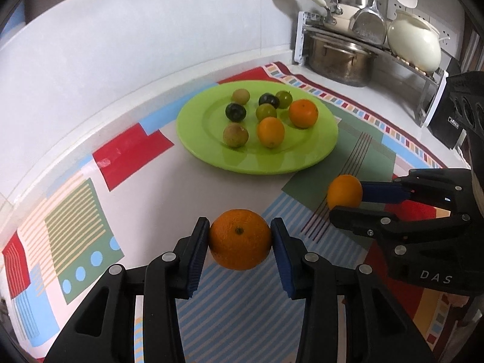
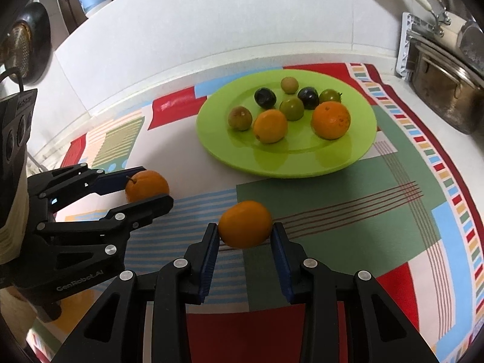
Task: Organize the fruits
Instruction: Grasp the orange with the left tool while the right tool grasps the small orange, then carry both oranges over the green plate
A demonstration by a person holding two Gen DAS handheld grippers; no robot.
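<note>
My left gripper (image 1: pixel 240 227) is shut on a large orange (image 1: pixel 240 239), its blue pads pressing both sides just above the patterned mat. To its right, my right gripper (image 1: pixel 348 201) is shut on a smaller orange (image 1: pixel 345 192). In the right wrist view that smaller orange (image 2: pixel 245 224) sits between the right gripper's (image 2: pixel 245 230) pads, and the left gripper (image 2: pixel 154 184) holds the large orange (image 2: pixel 147 186) at the left. Beyond both lies a green plate (image 1: pixel 272 160) (image 2: pixel 287 160) carrying two oranges, two dark plums and several small greenish fruits.
A colourful patterned mat (image 1: pixel 75 211) covers the counter up to the white wall. At the back right a rack holds a steel pot (image 1: pixel 341 57) and a white pot (image 1: pixel 414 42). A black box (image 1: pixel 447 115) stands beside the rack. A strainer (image 2: pixel 27 42) hangs at far left.
</note>
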